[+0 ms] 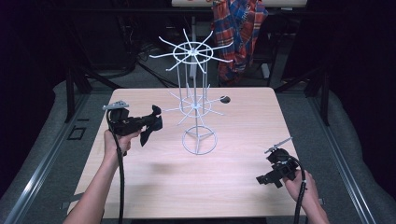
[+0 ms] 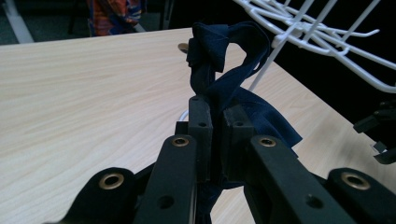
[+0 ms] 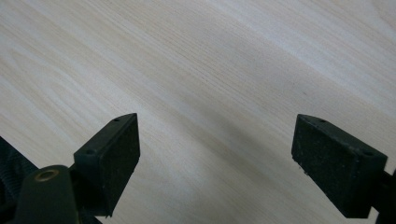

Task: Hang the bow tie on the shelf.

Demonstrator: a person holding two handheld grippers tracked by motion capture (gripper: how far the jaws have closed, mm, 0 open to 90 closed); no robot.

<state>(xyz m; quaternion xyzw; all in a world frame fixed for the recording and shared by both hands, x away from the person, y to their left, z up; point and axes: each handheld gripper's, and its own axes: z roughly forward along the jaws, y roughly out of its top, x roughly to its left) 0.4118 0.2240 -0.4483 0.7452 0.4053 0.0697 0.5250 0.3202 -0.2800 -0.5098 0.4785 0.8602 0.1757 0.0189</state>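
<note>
A dark navy strip of cloth [image 1: 152, 125] hangs from my left gripper [image 1: 148, 122], which is lifted above the table's left side. In the left gripper view the jaws are shut on the cloth [image 2: 224, 60], whose knotted loop sticks up past the fingertips [image 2: 201, 112]. A white wire rack [image 1: 196, 100] with two tiers of hooks stands at the table's middle, just right of the cloth; its arms [image 2: 327, 32] cross the upper right of the left gripper view. My right gripper [image 1: 266, 178] rests low at the table's front right, its pads [image 3: 112, 154] wide apart over bare wood.
The light wooden table [image 1: 196, 182] has open room in front of the rack. A small dark round object [image 1: 224, 99] lies behind the rack. A plaid garment [image 1: 238, 32] hangs beyond the far edge. Dark floor and metal rails surround the table.
</note>
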